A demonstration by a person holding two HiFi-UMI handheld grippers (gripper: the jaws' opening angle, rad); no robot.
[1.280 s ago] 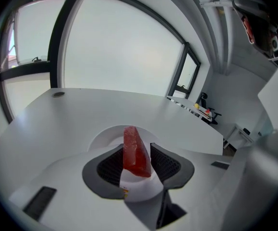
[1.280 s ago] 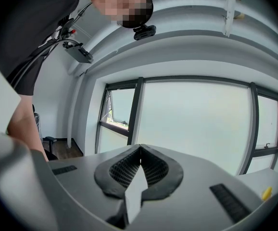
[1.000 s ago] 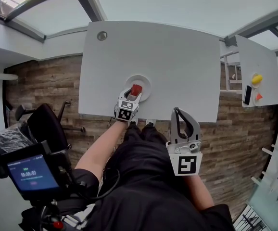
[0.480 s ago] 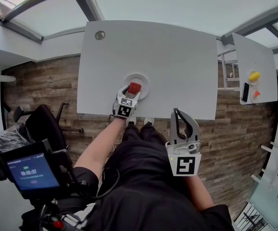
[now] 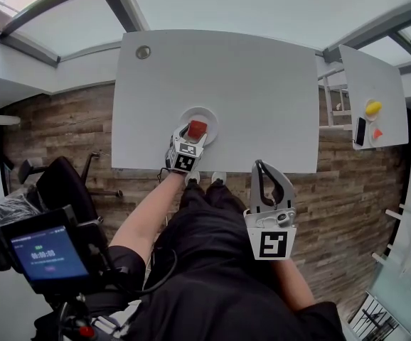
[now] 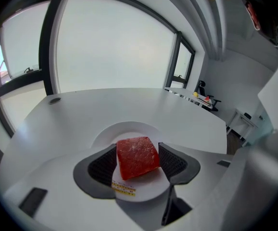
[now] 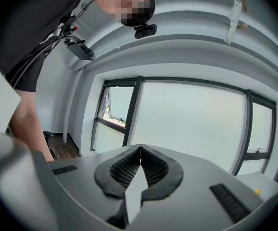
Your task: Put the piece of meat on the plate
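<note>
A red cube of meat (image 5: 197, 128) (image 6: 137, 157) lies on the small white round plate (image 5: 207, 114) (image 6: 124, 129) near the front edge of the white table (image 5: 248, 69). My left gripper (image 5: 195, 131) (image 6: 138, 148) reaches down over the plate's near rim. Its jaws have just been opening and now stand open on either side of the meat, which rests on the plate. My right gripper (image 5: 261, 165) (image 7: 140, 148) hangs off the table in front of the person's lap, shut with nothing in it.
A round grommet (image 5: 143, 52) sits at the table's far left corner. A second white table (image 5: 387, 77) at the right carries a yellow object (image 5: 373, 108), an orange one (image 5: 377, 133) and a phone (image 5: 360, 131). A black chair (image 5: 56, 183) stands at the left.
The left gripper stays at the plate with the meat between its jaws. The whole scene has shifted slightly up and left in the head view. The right gripper holds its place.
</note>
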